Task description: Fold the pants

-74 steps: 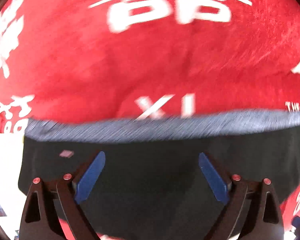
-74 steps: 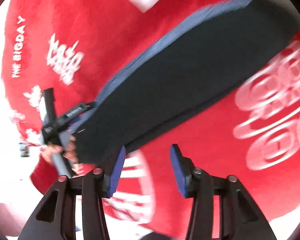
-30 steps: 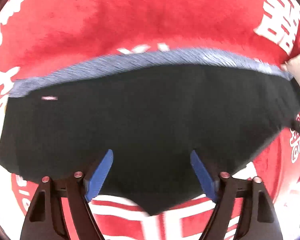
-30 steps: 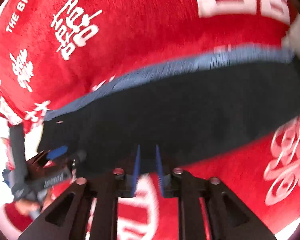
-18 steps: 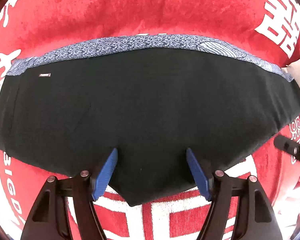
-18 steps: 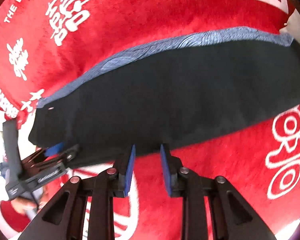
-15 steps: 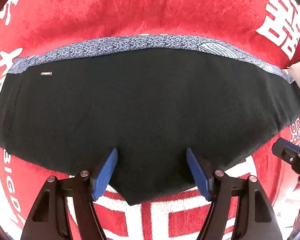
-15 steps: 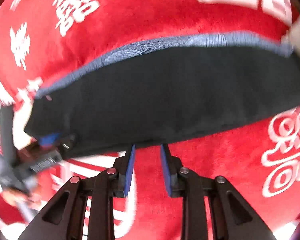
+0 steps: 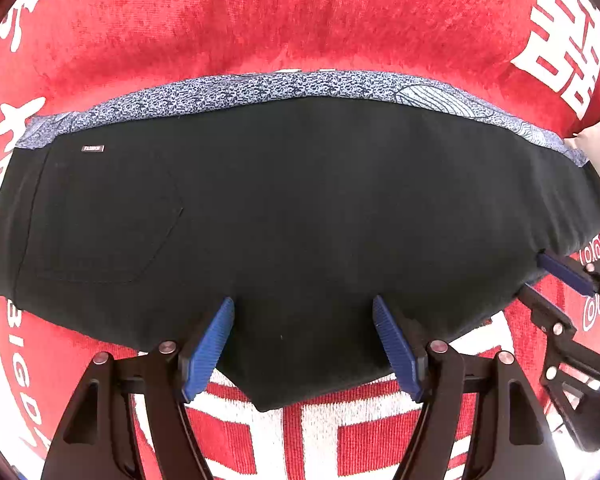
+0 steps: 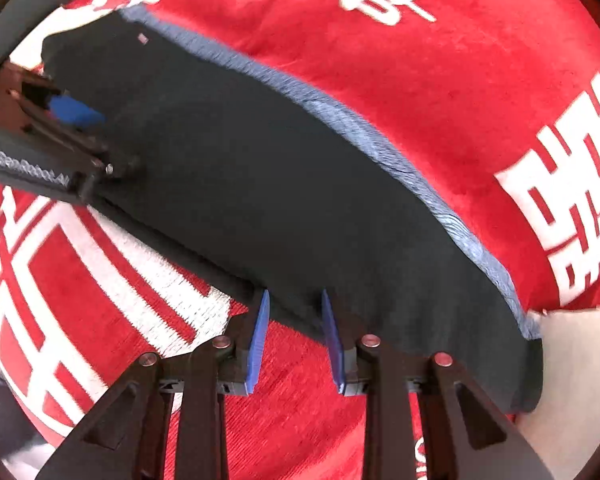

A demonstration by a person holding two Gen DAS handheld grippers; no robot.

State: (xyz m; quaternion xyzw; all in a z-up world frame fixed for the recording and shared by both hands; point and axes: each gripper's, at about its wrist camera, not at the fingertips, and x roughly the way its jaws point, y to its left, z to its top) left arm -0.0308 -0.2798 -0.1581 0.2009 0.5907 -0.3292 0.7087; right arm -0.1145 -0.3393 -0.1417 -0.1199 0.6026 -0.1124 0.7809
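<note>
Black pants (image 9: 300, 208) lay folded lengthwise on a red cloth (image 9: 260, 28) printed with white characters. A blue-and-white patterned strip (image 9: 284, 86) ran along the pants' far long edge. Small label (image 9: 93, 148) and a stitched back pocket (image 9: 100, 216) sat toward the left end in the left wrist view.

Left gripper (image 9: 303, 338): fingers spread wide, blue pads either side of the pants' near edge, where the black fabric came to a point over a white-and-red block pattern (image 9: 320, 440). Nothing held between the pads.

Right gripper (image 10: 294, 332): fingers narrow but with a clear gap, tips at the pants' near edge toward the other end. Whether the fabric sat between the pads or just beyond them, could not tell; view blurred. In the left wrist view the right gripper (image 9: 556, 276) appeared at the right end of the pants, one blue pad touching the black edge.

A pale surface (image 10: 580, 360) showed beyond the cloth's edge past that end of the pants.
</note>
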